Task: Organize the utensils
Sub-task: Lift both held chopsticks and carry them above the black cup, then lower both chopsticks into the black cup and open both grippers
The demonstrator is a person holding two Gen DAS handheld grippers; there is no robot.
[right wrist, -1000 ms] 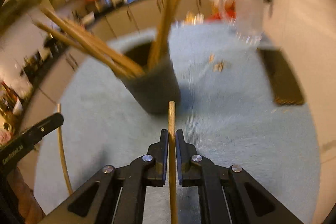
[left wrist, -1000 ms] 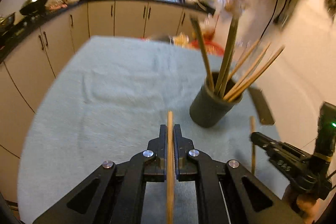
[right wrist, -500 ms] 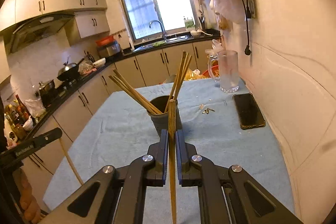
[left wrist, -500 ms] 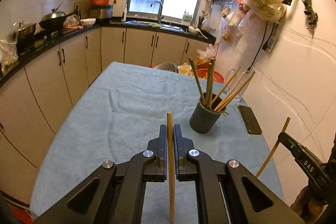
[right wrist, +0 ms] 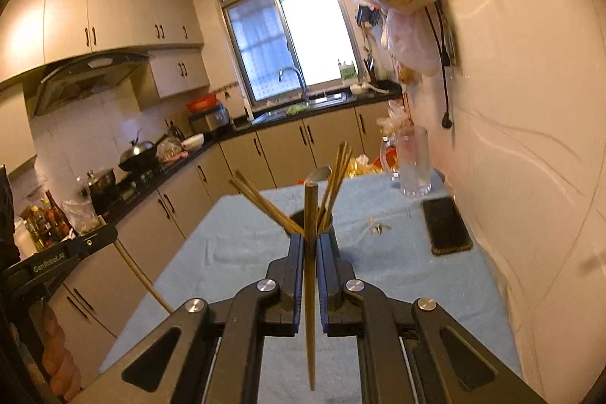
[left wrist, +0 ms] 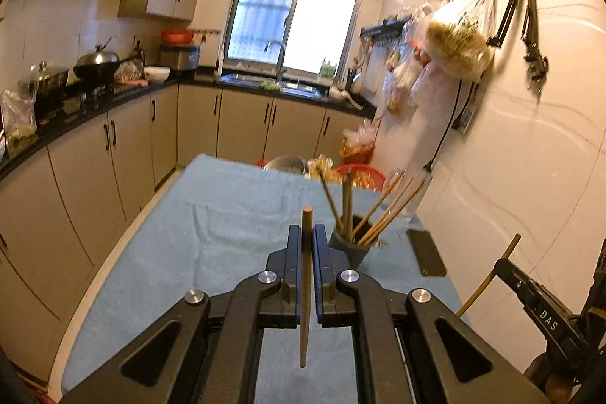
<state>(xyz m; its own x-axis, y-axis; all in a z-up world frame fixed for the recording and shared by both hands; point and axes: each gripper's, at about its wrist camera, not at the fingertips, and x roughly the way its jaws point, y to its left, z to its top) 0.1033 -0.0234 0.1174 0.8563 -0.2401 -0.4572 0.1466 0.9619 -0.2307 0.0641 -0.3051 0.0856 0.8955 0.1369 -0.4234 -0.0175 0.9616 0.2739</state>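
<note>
A dark grey cup (left wrist: 352,250) with several wooden chopsticks (left wrist: 390,211) stands on the blue-cloth table (left wrist: 212,226). My left gripper (left wrist: 307,233) is shut on a single wooden chopstick (left wrist: 305,286), held high above the table, near side of the cup. My right gripper (right wrist: 310,241) is shut on another chopstick (right wrist: 310,252), also raised, with the cup (right wrist: 333,237) just beyond its tips. The right gripper shows at the right edge of the left wrist view (left wrist: 503,265), and the left gripper at the left edge of the right wrist view (right wrist: 110,237).
A black phone (right wrist: 447,224) lies on the table by the right wall, a glass jug (right wrist: 414,163) behind it. Small scraps (right wrist: 380,228) lie right of the cup. Kitchen counters (left wrist: 94,101) run along the left and back. Bags (left wrist: 458,42) hang on the right wall.
Both grippers have risen and pulled back from the cup, each still holding its chopstick. The cup now looks smaller and farther away.
</note>
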